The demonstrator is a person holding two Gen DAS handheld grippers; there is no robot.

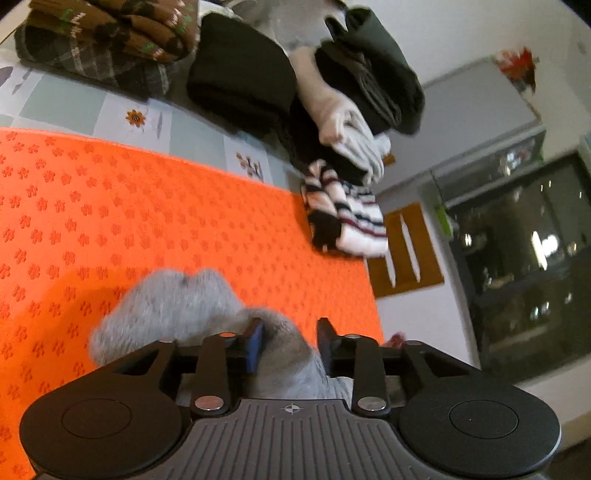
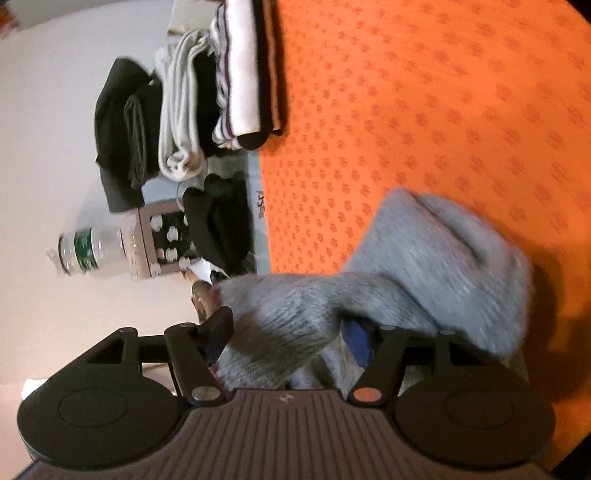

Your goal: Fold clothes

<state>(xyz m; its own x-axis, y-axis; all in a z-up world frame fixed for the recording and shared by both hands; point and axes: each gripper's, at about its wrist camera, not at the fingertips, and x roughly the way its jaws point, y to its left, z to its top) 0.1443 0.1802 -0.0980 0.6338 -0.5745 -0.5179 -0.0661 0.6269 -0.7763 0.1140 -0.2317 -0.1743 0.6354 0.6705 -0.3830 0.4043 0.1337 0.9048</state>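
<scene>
**Grey fuzzy knit getting held up over the orange mat**

Both grippers are hanging onto the same fuzzy grey knit garment (image 1: 173, 306) right now. Left gripper (image 1: 290, 341) is sitting with its fingers part way apart and a bunched fold of the grey fabric running between them, blue pad pressing into it on one side. Right gripper (image 2: 284, 332) is doing much the same, fingers spread wider with a thick wad of the knit (image 2: 424, 258) filling the gap. Can't really tell how tightly either one is pinching, but the cloth is clearly between the fingers on both.

The rest of the garment is drooping over the orange mat (image 1: 147, 221) with its little flower pattern. Past the mat's far edge a striped folded piece (image 1: 343, 218) is lying, touching a pile of dark and white clothes (image 1: 354, 110). A brown patterned stack (image 1: 110, 33) is sitting further along. From the right side a water bottle (image 2: 88, 251) is showing beyond the pile.
</scene>
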